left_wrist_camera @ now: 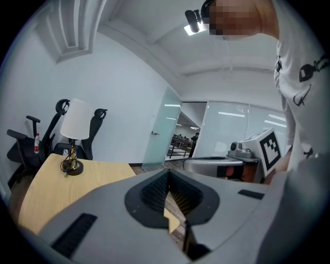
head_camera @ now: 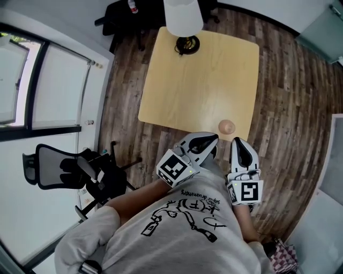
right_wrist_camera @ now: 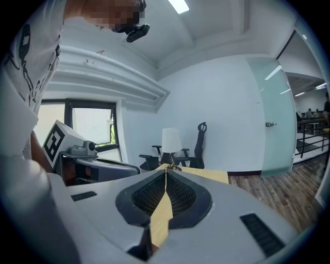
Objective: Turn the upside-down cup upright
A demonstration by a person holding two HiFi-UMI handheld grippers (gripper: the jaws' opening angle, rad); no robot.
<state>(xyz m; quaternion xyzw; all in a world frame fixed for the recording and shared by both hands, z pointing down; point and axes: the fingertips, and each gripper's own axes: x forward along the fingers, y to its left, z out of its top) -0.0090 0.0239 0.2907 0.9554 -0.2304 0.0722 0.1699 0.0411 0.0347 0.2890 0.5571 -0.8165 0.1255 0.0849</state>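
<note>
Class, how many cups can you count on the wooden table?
1. A pinkish cup stands by the table's near right corner in the head view. The lamp shade could hide something at the far edge.

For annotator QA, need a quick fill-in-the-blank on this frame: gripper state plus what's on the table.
The jaws of the left gripper and the right gripper are both ____, with nothing between them.
The cup stands on the wooden table near the edge closest to the ____.
The white shade at the table's far edge belongs to a ____.
Missing words: shut; person; lamp.
</note>
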